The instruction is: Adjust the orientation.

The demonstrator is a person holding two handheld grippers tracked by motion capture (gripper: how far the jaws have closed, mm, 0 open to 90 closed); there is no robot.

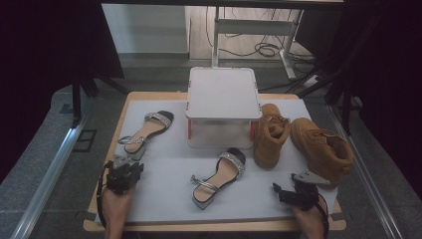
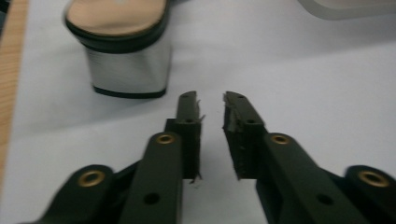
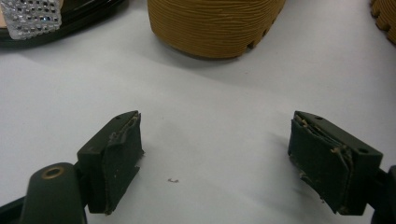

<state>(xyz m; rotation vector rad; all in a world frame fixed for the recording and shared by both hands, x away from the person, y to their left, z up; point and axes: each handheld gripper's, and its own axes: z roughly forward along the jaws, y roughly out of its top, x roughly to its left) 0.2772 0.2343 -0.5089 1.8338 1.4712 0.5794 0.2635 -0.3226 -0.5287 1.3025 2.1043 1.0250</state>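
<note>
Table: a wooden table (image 1: pixel 127 107) under a pale mat (image 1: pixel 169 194), seen from above, with a person's forearms coming in at the near edge.
Left gripper: the left gripper (image 1: pixel 123 172) sits at the mat's near left corner; in the left gripper view (image 2: pixel 212 109) its jaws are close together with a narrow gap, nothing between them.
Left sandal: a sandal (image 1: pixel 147 132) with a glittering strap lies at far left, toe pointing away; its silver block heel (image 2: pixel 128 65) stands just beyond the left jaws, apart from them.
Middle sandal: a matching sandal (image 1: pixel 219 177) lies near the mat's centre, heel toward the person.
Box: a white lidded box (image 1: pixel 222 107) stands at the far middle.
Boots: a tan boot (image 1: pixel 270 134) stands just right of the box; a second boot (image 1: pixel 322 149) lies farther right, the two close together.
Right gripper: the right gripper (image 1: pixel 297 191) rests at the near right; in the right gripper view (image 3: pixel 215 154) its jaws are spread wide over bare mat, a boot sole (image 3: pixel 215 25) ahead.
</note>
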